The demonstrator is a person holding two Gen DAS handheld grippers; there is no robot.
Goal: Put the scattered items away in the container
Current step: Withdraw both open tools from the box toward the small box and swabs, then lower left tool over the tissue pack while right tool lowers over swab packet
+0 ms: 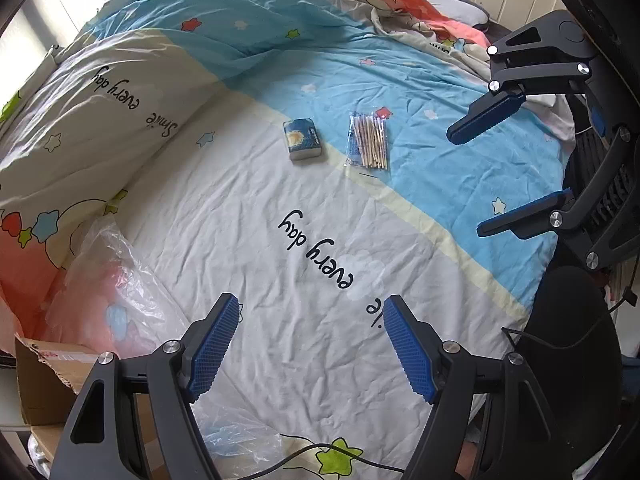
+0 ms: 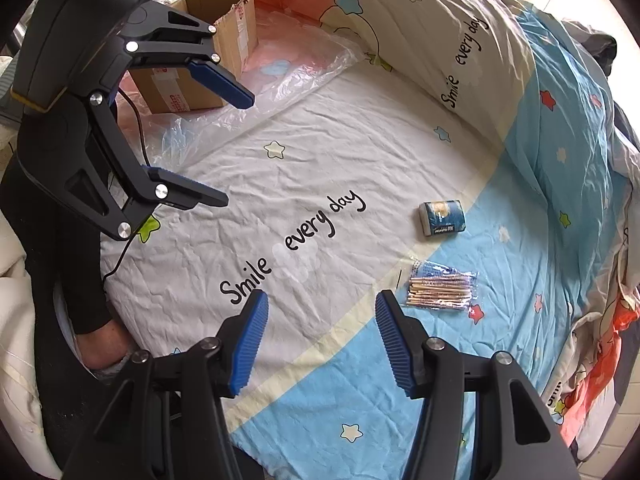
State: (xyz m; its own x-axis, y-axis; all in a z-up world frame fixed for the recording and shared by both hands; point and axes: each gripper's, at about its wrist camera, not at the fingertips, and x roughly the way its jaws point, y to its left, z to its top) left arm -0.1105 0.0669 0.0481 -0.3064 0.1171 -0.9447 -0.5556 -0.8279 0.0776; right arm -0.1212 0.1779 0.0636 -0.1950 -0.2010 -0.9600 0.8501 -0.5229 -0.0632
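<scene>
Both my claws hang over the bed, pointing steeply down at the wrinkled sheet with "Smile every day" printed on it. My left claw has its jaws spread wide, with only bare sheet between the blue pads. My right claw is parted too, a little narrower, and it pinches nothing; its jaws frame the pale stripe where the white cloth meets the blue. Taking the small blue tissue pack as my landmark: it lies flat on the white cloth near that stripe, touching nothing. Just beside it, apart from it, lies the clear packet of cotton swabs, resting mostly on the blue cloth, with a red star print at one end. Neither claw touches either item; both lie ahead of the fingertips. The cardboard box stands well apart from the tissue pack, across the white cloth at the bed's edge, flaps up and open, with crinkled clear plastic wrap spread beside it over something pink. A folded quilt rises along the bed's side beyond the tissue pack. A dark sleeve shows under my left claw.
</scene>
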